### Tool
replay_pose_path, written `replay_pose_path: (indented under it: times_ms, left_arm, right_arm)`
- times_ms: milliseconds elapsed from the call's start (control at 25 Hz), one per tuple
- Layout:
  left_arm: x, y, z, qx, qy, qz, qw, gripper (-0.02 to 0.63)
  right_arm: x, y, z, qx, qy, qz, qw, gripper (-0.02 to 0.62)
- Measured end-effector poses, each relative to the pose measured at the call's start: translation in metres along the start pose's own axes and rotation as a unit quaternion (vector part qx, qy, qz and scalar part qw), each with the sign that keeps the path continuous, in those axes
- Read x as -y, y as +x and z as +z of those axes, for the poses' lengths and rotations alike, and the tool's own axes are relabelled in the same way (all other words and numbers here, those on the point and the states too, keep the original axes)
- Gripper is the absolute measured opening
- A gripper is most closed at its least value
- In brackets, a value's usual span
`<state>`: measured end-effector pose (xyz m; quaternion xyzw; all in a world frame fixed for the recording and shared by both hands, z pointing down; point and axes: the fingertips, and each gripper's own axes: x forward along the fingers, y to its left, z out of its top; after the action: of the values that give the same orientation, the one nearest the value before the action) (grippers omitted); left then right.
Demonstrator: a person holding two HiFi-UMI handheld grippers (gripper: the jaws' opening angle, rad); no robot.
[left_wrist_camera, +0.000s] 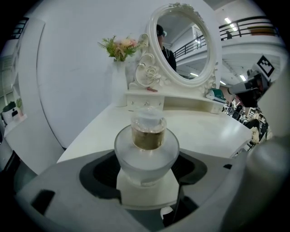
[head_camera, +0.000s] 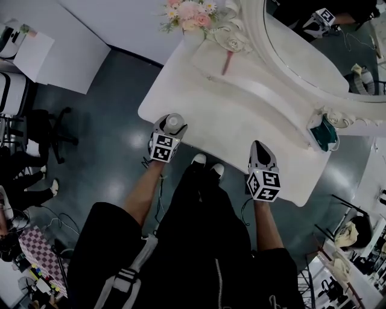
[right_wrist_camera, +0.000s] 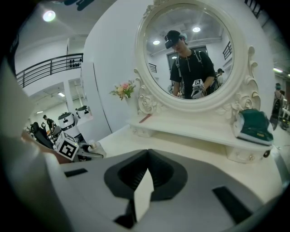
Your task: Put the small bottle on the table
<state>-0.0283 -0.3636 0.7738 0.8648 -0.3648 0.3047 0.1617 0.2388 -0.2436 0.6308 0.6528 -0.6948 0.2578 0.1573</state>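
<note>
The small bottle (head_camera: 175, 122) is frosted glass with a gold collar and a clear cap. It stands upright between the jaws of my left gripper (head_camera: 170, 130), which is shut on its round body (left_wrist_camera: 146, 152). Gripper and bottle hover at the front left edge of the white dressing table (head_camera: 235, 124); whether the bottle's base touches the top is hidden. My right gripper (head_camera: 260, 151) is over the table's front edge further right, shut with nothing between its jaws (right_wrist_camera: 144, 181). In the right gripper view the left gripper (right_wrist_camera: 72, 148) shows at the far left.
A round ornate mirror (head_camera: 313, 54) stands on a raised shelf (head_camera: 271, 90) at the back of the table. A vase of pink flowers (head_camera: 190, 18) is at the back left, a green item (head_camera: 323, 134) on the shelf's right end. An office chair (head_camera: 45, 130) is on the floor to the left.
</note>
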Motion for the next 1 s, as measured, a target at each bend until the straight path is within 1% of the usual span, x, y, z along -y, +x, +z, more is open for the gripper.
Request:
replay_pose_path:
  times_ms: [40,80,200,360,480,560,600,680,760,800,880,960,1000]
  left_arm:
    - [-0.001,-0.001,0.002,0.005,-0.007,0.002,1.0000,0.357]
    - [-0.002,-0.002,0.004,0.008,-0.016,0.003,0.9998,0.397]
    - [-0.001,-0.010,0.008,0.017,-0.025,0.009,0.9995,0.416]
    - [0.002,-0.033,0.023,0.037,-0.030,0.022,0.9986,0.414]
    - [0.004,-0.055,0.050,0.072,-0.037,0.034,0.9961,0.392]
    - [0.009,-0.071,0.070,0.097,-0.027,0.039,0.9942,0.324]
    - [0.016,-0.078,0.079,0.106,-0.020,0.036,0.9935,0.300]
    - [0.032,-0.087,0.095,0.120,-0.006,0.019,0.9926,0.256]
    - [0.050,-0.091,0.111,0.135,0.008,-0.001,0.9908,0.195]
    - [0.059,-0.092,0.120,0.146,0.015,-0.008,0.9892,0.161]
    - [0.075,-0.092,0.136,0.167,0.026,-0.018,0.9854,0.073]
    - [0.094,-0.090,0.148,0.178,0.039,-0.032,0.9827,0.021]
    - [0.104,-0.088,0.153,0.179,0.044,-0.042,0.9819,0.006]
  right_arm:
    - [0.001,-0.002,-0.001,0.001,0.001,-0.001,1.000,0.003]
    - [0.001,-0.004,-0.001,0.002,0.002,-0.002,1.000,0.003]
    - [0.003,-0.009,-0.001,0.006,0.005,-0.001,1.000,0.003]
    - [0.008,-0.018,0.002,0.017,0.007,0.000,1.000,0.003]
    - [0.011,-0.022,0.007,0.030,0.008,-0.002,1.000,0.003]
    - [0.013,-0.026,0.012,0.040,0.010,-0.005,0.999,0.003]
    - [0.015,-0.029,0.014,0.045,0.011,-0.007,0.999,0.003]
    - [0.019,-0.036,0.019,0.055,0.013,-0.011,0.998,0.003]
    - [0.024,-0.042,0.026,0.066,0.014,-0.016,0.998,0.003]
    - [0.027,-0.045,0.029,0.072,0.014,-0.020,0.997,0.003]
    - [0.034,-0.051,0.034,0.080,0.015,-0.030,0.996,0.003]
    - [0.040,-0.058,0.039,0.088,0.016,-0.038,0.995,0.003]
    - [0.043,-0.061,0.041,0.093,0.016,-0.042,0.995,0.003]
